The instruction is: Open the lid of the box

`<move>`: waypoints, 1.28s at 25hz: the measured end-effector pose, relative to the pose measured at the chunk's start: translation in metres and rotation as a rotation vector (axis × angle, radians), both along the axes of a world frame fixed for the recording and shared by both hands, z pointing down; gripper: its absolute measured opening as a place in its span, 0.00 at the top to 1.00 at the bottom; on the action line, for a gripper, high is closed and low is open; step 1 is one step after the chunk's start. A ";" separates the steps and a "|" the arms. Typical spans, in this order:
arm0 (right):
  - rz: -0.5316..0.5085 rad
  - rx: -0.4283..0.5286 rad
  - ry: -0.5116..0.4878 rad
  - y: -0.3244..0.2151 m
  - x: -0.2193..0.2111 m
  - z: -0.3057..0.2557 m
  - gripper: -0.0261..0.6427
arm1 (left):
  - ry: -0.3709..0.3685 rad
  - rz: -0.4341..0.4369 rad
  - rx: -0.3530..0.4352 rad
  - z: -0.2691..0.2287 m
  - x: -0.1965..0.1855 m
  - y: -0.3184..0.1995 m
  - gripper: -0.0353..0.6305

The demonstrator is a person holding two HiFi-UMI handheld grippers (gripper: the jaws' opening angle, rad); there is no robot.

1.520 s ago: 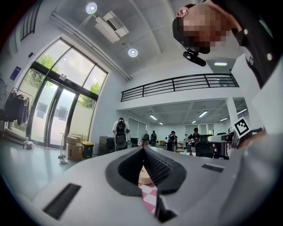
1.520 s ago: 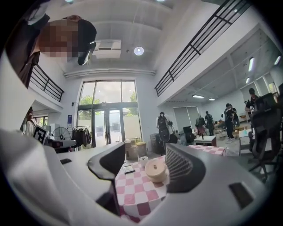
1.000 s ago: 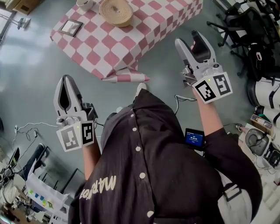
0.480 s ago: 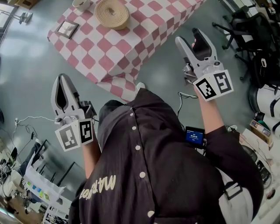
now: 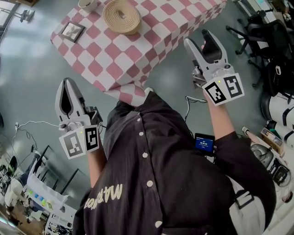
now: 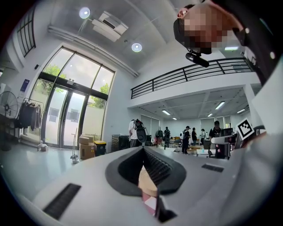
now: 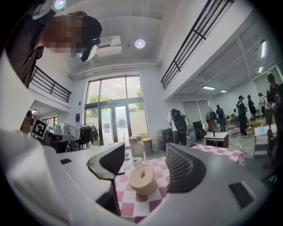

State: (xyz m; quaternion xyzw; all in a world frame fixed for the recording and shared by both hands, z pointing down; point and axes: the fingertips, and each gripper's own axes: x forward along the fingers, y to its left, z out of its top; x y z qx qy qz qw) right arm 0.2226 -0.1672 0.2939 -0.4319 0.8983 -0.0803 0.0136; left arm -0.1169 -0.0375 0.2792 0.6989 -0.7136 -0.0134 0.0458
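Observation:
A round woven box (image 5: 121, 16) with its lid on lies on a table under a pink-and-white checked cloth (image 5: 128, 53), far ahead of both grippers. My left gripper (image 5: 69, 82) hangs over the grey floor, left of the table's corner; its jaws meet at the tips with nothing held. My right gripper (image 5: 196, 39) is raised beside the table's right edge, its jaws apart and empty. In the right gripper view the box (image 7: 142, 178) shows between the open jaws of the right gripper (image 7: 143, 152), well beyond them. In the left gripper view a sliver of the box (image 6: 147, 182) shows behind the left gripper (image 6: 143, 149).
A small framed picture (image 5: 73, 31) and a white cup (image 5: 88, 4) stand on the table near the box. Black office chairs (image 5: 257, 32) and equipment crowd the right side. Cables (image 5: 27, 133) lie on the floor at left. People stand far back in the hall.
The table and box have shifted a little in the head view as the camera moved. The left gripper rose slightly. Both grippers keep the same jaw positions.

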 end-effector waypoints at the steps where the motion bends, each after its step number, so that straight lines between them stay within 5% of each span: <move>1: 0.003 0.002 0.002 -0.005 -0.004 0.000 0.55 | 0.003 0.004 0.001 0.002 -0.004 -0.006 0.93; 26: 0.093 -0.049 0.106 -0.079 -0.103 0.012 0.55 | 0.074 0.156 -0.006 0.021 -0.088 -0.118 0.93; 32: 0.026 -0.112 0.141 -0.102 -0.151 0.034 0.55 | 0.092 0.186 -0.026 0.027 -0.105 -0.130 0.93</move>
